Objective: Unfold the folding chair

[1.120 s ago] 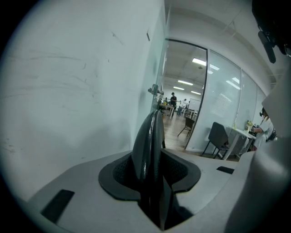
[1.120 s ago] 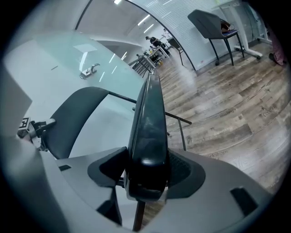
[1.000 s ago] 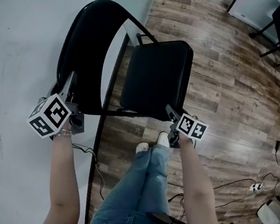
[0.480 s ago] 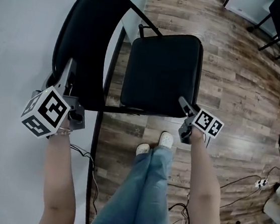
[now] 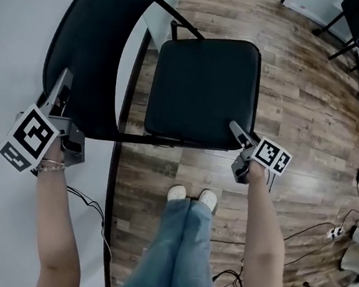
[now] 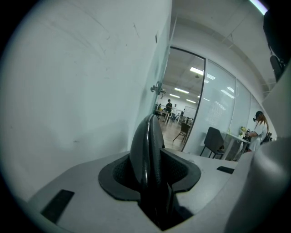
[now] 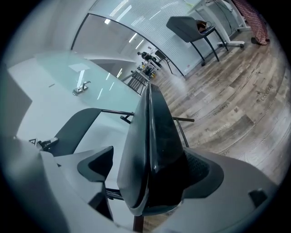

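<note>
- Two grippers work the black folding chair point(image 5: 203, 58). It stands on the wooden floor point(image 5: 299, 122) with its seat point(image 5: 202, 93) facing up and close to level. The backrest point(image 5: 90, 51) rises left of the seat, against the white wall point(image 5: 19, 22).
- Left gripper point(image 5: 61, 86): jaws pinched onto the backrest rim, both pads pressing its black edge, left of the seat's near corner.
- Right gripper point(image 5: 236, 129): at the seat's near right corner. Its jaws have just been opening. The padded seat edge sits between them, but one pad stands clear of the cushion, so this is not a grip.
- Step in hand, as judged: settling the chair fully open and letting go of the seat.
- Hold the backrest pinch firm to steady the frame while the right gripper comes off.
- Draw the right gripper straight back off the seat edge, toward the person. Avoid lifting or twisting, which could fold the seat up.
- Confirm that the seat bears down on the frame before releasing the backrest.
- Keep the shoes point(image 5: 189, 196), on the near side of the seat, clear of the chair legs.
</note>
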Demonstrator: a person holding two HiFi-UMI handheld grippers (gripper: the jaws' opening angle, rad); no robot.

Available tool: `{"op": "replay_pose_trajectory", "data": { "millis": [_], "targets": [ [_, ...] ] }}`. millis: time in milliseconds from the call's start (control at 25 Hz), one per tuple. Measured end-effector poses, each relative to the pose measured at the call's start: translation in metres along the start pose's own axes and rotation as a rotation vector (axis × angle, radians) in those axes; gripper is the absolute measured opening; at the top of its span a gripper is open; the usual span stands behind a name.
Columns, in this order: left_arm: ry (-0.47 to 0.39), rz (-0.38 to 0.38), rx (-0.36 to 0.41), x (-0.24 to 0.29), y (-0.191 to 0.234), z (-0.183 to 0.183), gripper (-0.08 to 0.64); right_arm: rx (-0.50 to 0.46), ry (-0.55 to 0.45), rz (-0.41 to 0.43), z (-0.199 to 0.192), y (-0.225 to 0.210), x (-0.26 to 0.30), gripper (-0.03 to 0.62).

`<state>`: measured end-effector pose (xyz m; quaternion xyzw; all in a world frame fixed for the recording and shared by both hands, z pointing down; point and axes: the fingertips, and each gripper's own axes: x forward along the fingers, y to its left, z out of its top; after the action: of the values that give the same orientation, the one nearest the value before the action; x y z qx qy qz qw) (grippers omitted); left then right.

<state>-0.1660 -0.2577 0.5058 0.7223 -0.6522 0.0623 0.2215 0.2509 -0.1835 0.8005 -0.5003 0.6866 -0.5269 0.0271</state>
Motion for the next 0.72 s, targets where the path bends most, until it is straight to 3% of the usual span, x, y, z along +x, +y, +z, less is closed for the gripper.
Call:
{"op": "replay_pose_trajectory", "data": {
  "millis": [720],
  "targets": [
    [-0.011, -0.054, -0.086, 0.007, 0.012, -0.014, 0.13, 0.031, 0.019, -0.053, -0.002, -0.048, 0.007, 0.476]
  ]
}}
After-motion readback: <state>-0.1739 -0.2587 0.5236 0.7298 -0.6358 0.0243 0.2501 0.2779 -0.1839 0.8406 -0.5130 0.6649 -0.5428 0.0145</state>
